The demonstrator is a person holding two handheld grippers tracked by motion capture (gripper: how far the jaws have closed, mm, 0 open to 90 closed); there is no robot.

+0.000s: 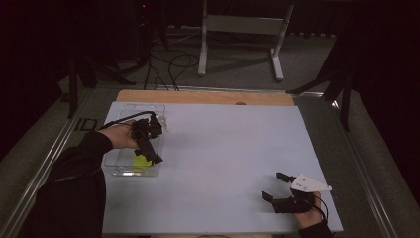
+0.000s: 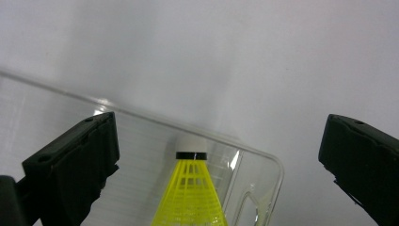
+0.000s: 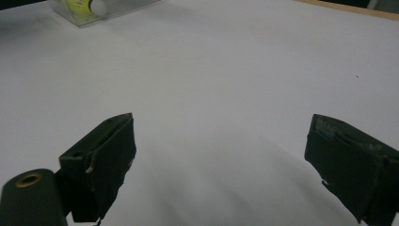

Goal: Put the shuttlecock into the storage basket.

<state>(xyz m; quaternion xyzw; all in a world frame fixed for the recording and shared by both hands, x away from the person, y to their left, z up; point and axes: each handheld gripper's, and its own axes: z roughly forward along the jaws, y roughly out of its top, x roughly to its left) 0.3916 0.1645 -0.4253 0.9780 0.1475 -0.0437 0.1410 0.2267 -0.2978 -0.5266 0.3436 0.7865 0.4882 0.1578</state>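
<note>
- High view: the left hand-held gripper hangs over a clear plastic tray at the left edge of the white surface, jaws spread wide and gripping nothing.
- A yellow shuttlecock lies inside that tray, its white cork tip near the tray's wall, between the jaws but untouched.
- The right hand-held gripper rests wide open at the near right, well apart.
- This looks like the approach to a pick-up; next the jaws should drop lower and close gently on the skirt.
</note>
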